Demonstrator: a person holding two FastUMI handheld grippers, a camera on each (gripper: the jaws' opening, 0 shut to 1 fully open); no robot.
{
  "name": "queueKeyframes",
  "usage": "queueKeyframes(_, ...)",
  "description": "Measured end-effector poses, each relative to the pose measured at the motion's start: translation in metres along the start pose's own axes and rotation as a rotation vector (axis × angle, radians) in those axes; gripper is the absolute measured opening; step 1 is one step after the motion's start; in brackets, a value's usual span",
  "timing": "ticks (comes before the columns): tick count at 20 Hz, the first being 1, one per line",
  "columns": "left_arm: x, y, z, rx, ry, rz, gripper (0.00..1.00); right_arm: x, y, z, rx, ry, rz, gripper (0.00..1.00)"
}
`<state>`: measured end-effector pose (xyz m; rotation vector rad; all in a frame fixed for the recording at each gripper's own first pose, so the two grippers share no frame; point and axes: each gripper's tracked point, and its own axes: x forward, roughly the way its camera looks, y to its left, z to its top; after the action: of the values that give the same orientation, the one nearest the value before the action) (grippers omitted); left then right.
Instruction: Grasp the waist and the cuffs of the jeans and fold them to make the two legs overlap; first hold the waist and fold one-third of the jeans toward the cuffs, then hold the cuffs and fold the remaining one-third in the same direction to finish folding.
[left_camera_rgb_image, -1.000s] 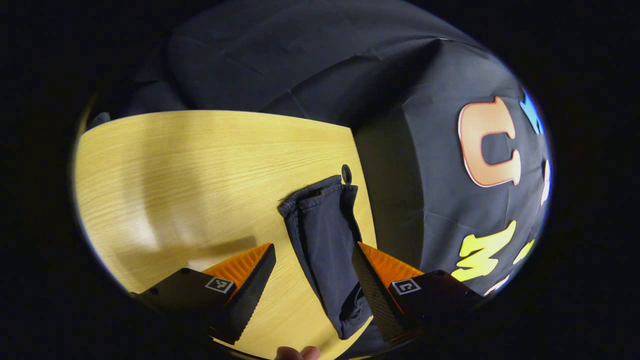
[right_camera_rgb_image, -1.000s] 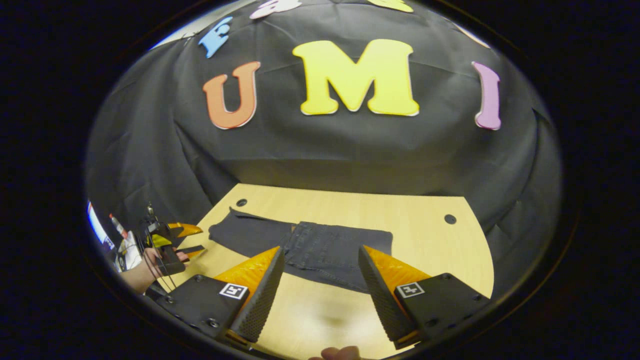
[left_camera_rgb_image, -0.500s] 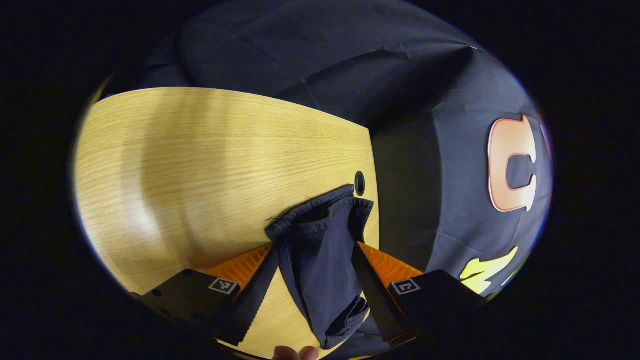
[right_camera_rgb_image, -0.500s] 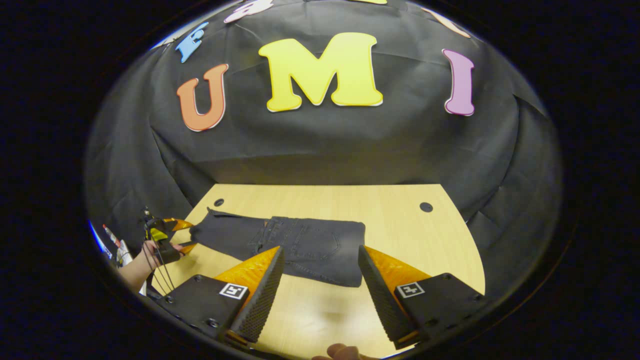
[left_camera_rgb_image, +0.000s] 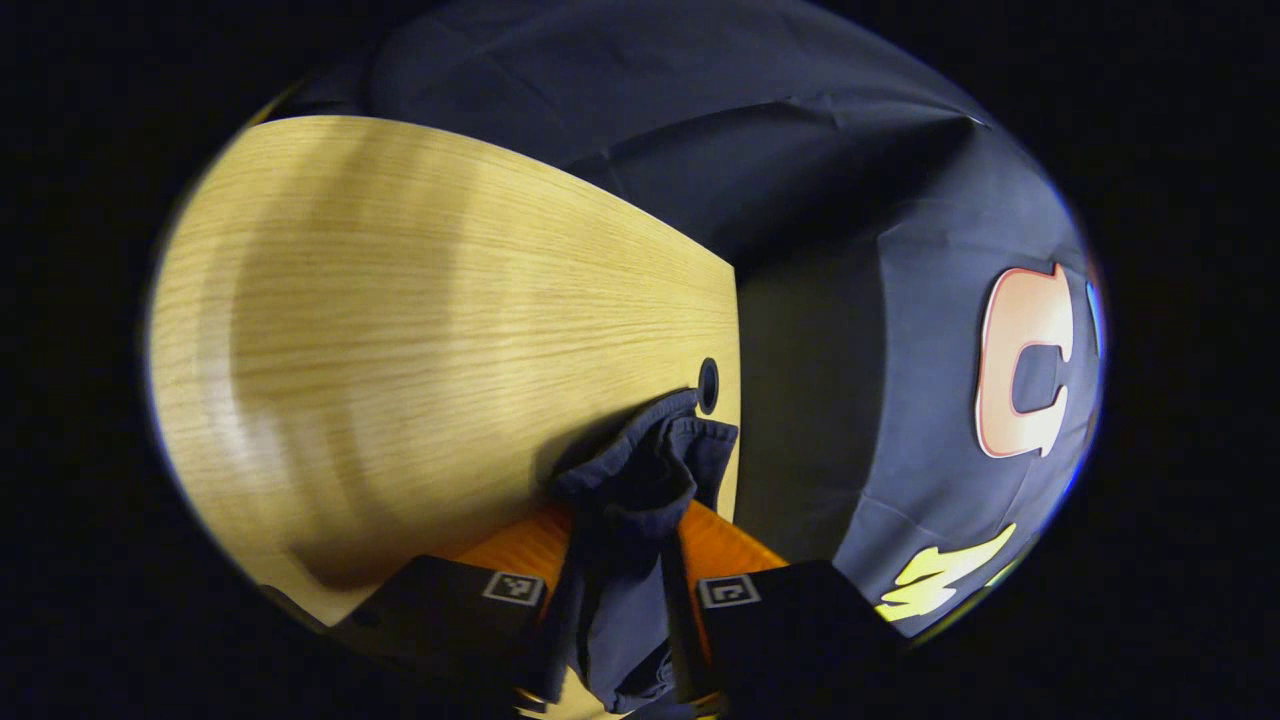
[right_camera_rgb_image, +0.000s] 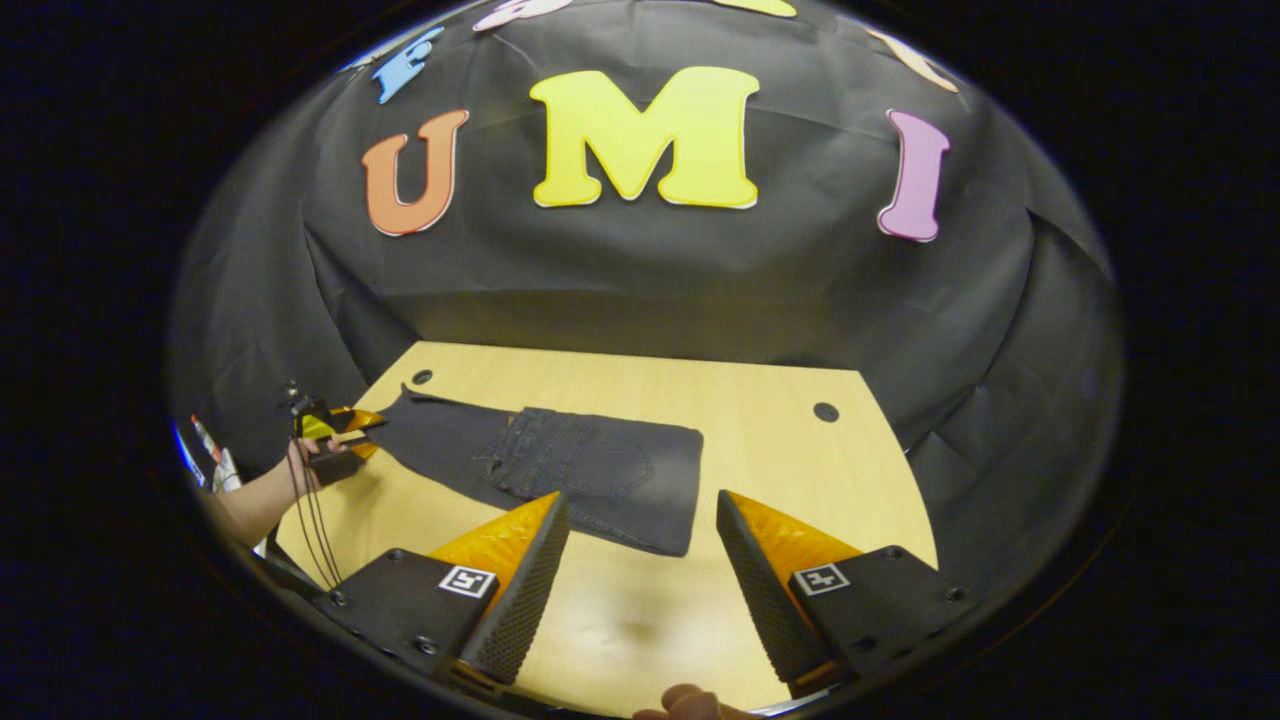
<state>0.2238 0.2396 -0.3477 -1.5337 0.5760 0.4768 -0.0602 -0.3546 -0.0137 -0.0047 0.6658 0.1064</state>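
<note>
Nothing readable can really be made out here, tbh. Small square black-and-white coded markers are stuck on the left gripper (left_camera_rgb_image: 622, 545) and the right gripper (right_camera_rgb_image: 640, 545), but no words, brands or numbers are carried by them.

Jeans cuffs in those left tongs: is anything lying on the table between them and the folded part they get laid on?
Nothing visible does. The left tongs pinch the cuffs at the table's left end. From there the jeans lie flat to the folded waist section, with nothing resting on top. The right tongs are open, short of the denim.
</note>
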Motion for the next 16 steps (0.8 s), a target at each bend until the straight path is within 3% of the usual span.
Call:
queueKeyframes(2, -0.002, 0.005, -0.001, 0.008, 0.010, 0.022, 0.18, -0.008, -0.005, -0.003, 0.020, -0.006, -0.011, 0.92)
queueKeyframes(4, -0.011, -0.012, -0.002, 0.010, 0.001, 0.003, 0.11, -0.018, -0.010, -0.006, 0.037, -0.009, -0.012, 0.92)
queueKeyframes(9, -0.046, -0.094, -0.033, 0.247, -0.019, -0.097, 0.07, -0.046, -0.026, -0.016, 0.068, -0.037, -0.030, 0.89)
queueKeyframes(13, -0.078, -0.167, -0.088, 0.425, -0.011, -0.189, 0.07, -0.077, -0.041, -0.023, 0.108, -0.080, -0.049, 0.90)
queueKeyframes(16, -0.091, -0.205, -0.153, 0.580, -0.013, -0.225, 0.07, -0.096, -0.057, -0.032, 0.140, -0.104, -0.067, 0.90)
